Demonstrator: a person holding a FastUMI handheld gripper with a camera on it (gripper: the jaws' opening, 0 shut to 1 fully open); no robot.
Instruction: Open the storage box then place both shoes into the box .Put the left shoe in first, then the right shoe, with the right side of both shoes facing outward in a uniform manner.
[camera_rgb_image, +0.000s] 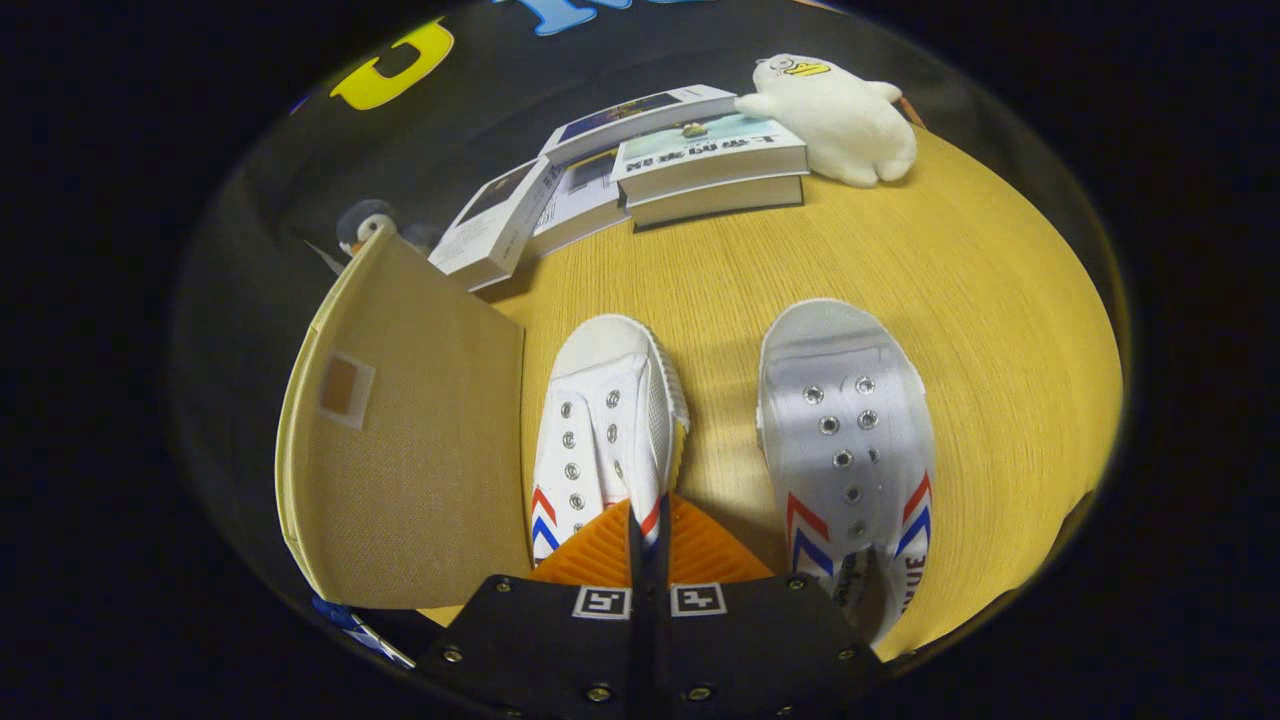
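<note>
Two white canvas shoes with red and blue chevrons stand side by side on the wooden table (960, 300), toes pointing away from me. My gripper (648, 510) is shut on the left-hand shoe (600, 420). Its fingers (600, 550) pinch that shoe's right side wall near the heel. The right-hand shoe (845, 430) stands free just to the right of the fingers. A beige fabric panel of the storage box (410, 450), with a small brown patch, stands upright right beside the held shoe on its left. The box's inside is hidden.
Beyond the shoes lies a pile of books (680, 160), with more books (520, 215) leaning to its left. A white plush toy (840, 115) rests on the far right of the books. A small penguin toy (362, 228) peeks from behind the box panel.
</note>
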